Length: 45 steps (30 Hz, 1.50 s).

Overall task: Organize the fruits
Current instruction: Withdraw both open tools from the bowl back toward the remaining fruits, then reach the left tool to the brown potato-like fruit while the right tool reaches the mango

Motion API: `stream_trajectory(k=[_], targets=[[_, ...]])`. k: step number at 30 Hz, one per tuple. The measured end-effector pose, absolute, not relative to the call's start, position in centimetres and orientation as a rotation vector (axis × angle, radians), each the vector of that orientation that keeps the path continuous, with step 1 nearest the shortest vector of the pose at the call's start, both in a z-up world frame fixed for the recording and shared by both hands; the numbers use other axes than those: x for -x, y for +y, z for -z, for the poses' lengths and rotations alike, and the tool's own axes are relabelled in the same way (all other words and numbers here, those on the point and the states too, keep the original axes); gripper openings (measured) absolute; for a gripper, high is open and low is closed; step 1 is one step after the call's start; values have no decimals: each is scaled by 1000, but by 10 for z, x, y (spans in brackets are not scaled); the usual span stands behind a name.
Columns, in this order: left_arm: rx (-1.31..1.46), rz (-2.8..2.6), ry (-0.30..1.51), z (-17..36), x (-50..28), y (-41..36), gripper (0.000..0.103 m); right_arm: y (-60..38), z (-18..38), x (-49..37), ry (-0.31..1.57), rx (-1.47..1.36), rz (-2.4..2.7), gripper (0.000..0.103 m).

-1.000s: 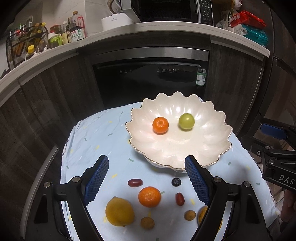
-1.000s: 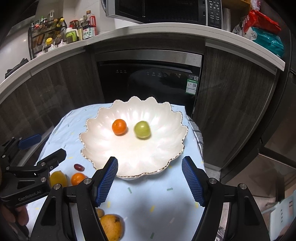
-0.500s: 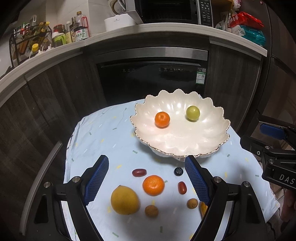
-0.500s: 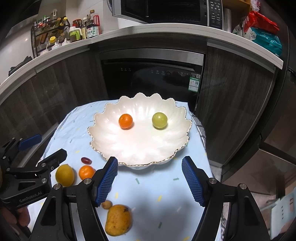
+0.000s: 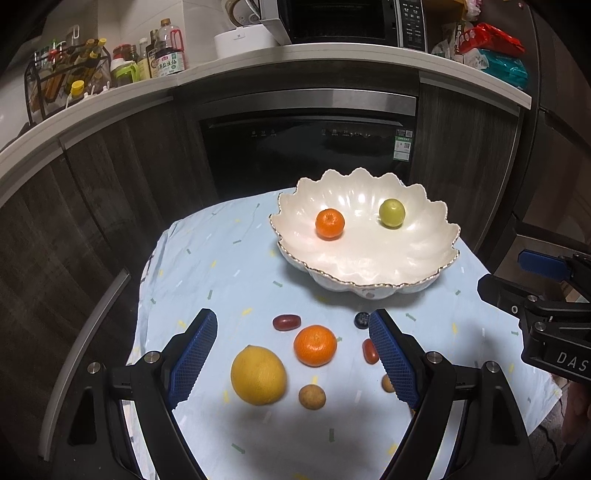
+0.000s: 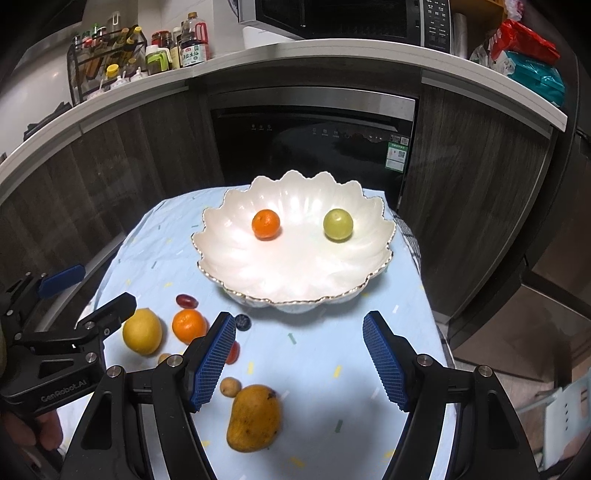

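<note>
A white scalloped bowl (image 5: 436,258) (image 6: 236,273) on the blue cloth holds a small orange (image 5: 330,223) (image 6: 266,224) and a green fruit (image 5: 392,212) (image 6: 338,224). On the cloth in front lie a lemon (image 5: 258,374) (image 6: 142,331), an orange (image 5: 315,345) (image 6: 189,325), a mango (image 6: 254,417), red dates (image 5: 286,322), a blueberry (image 5: 361,319) and small brown fruits (image 5: 312,397). My left gripper (image 5: 293,360) is open, raised above the lemon and orange. My right gripper (image 6: 299,360) is open above bare cloth, in front of the bowl.
The small table's cloth (image 5: 207,273) drops off at the left, right and far edges. Dark cabinets and a dishwasher (image 5: 310,147) stand behind. The counter above carries bottles (image 5: 162,59) and a microwave (image 5: 343,22).
Both grippers have drawn back and up from the bowl, which now sits farther away in both views. More of the loose fruit shows. The jaws stay open.
</note>
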State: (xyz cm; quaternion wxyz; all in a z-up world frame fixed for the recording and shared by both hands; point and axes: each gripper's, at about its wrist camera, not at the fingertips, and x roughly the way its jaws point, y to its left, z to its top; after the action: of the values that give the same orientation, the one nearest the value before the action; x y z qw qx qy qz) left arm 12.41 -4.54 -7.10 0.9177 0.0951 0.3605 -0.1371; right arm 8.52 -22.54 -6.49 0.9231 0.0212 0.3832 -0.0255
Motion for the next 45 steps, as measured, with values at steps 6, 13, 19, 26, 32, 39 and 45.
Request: stream_trajectory(k=[6, 13, 19, 26, 32, 39, 45], targets=[[-191, 286, 752, 80, -116, -38, 84, -219, 73, -80, 808, -46, 52, 72], [-188, 301, 770, 94, -111, -34, 84, -210, 87, -73, 837, -48, 53, 72], [-187, 319, 790, 107, -108, -33, 84, -204, 98, -68, 853, -39, 60, 72], [-194, 323, 802, 123, -104, -34, 84, -201, 112, -65, 873, -33, 65, 72], [-205, 323, 804, 137, -103, -35, 84, -200, 125, -63, 894, -29, 63, 72], [-204, 338, 815, 152, -100, -38, 76, -196, 134, -61, 903, -20, 56, 72], [-212, 352, 819, 160, -100, -44, 71, -196, 140, -61, 914, -22, 59, 72]])
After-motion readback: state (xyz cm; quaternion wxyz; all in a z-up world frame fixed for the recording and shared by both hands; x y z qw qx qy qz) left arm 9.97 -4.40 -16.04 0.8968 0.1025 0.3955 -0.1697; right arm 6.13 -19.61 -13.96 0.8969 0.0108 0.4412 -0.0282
